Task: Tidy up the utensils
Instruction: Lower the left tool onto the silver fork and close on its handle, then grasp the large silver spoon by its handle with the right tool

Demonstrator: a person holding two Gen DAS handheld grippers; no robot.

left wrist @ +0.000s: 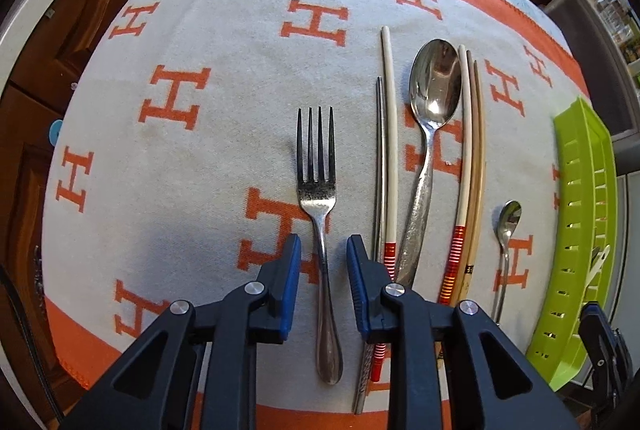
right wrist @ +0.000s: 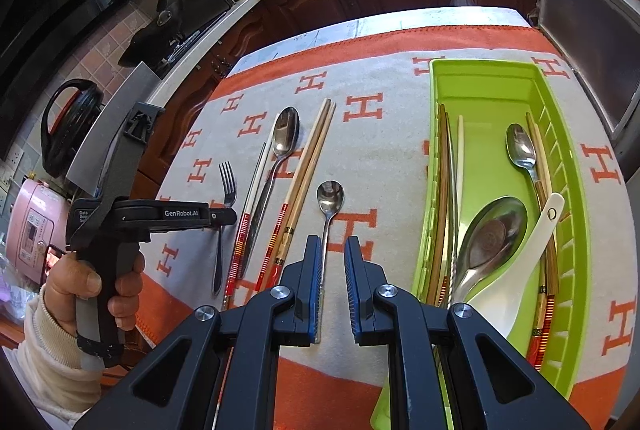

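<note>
The left gripper [left wrist: 323,262] points down with its jaws apart, straddling the fork [left wrist: 321,230] handle without pressing it. The fork lies on the orange-lettered cloth [left wrist: 200,149] beside chopsticks [left wrist: 390,149]. The right gripper [right wrist: 333,270] hangs empty, jaws slightly parted, near a teaspoon [right wrist: 329,213], possibly brushing it. The green tray [right wrist: 576,222] holds more utensils.

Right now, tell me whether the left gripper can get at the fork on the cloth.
Probably yes. The left gripper points down over the fork, its jaws apart on either side of the handle. The metal chopsticks lie close beside it, but nothing covers the fork.
</note>
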